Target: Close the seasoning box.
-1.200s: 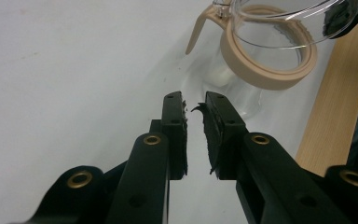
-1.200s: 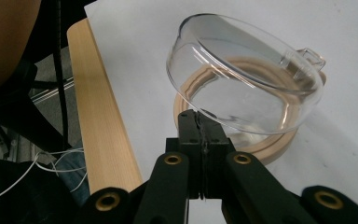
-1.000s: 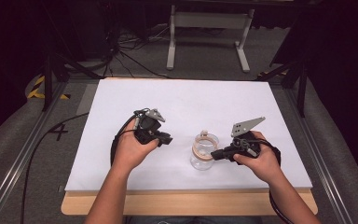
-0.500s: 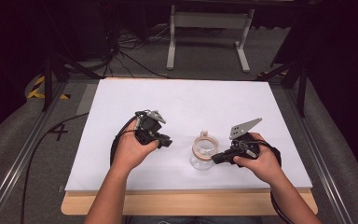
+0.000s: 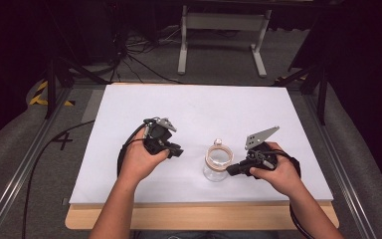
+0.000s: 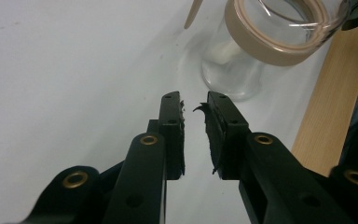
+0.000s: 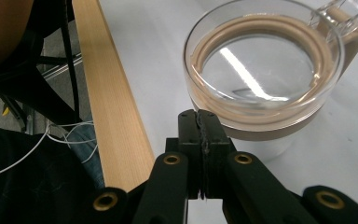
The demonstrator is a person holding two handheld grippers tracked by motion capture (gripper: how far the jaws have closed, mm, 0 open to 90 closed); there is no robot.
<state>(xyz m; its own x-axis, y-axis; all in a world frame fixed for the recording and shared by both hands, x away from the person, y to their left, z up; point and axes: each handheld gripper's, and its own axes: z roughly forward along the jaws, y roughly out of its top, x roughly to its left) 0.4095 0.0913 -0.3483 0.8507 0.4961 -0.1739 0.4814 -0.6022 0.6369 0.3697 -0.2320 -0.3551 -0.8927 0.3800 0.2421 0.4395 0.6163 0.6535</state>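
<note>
Two handheld grippers flank a glass jar (image 5: pixel 217 163) on the white table (image 5: pixel 199 114).

The right gripper (image 7: pixel 199 122) has its jaws pressed together with nothing between them, its tip just before the jar's tan-banded rim. The left gripper (image 6: pixel 193 112) stands slightly parted and has just been opening, nothing in its gap; the jar stands ahead of it, apart.
</note>
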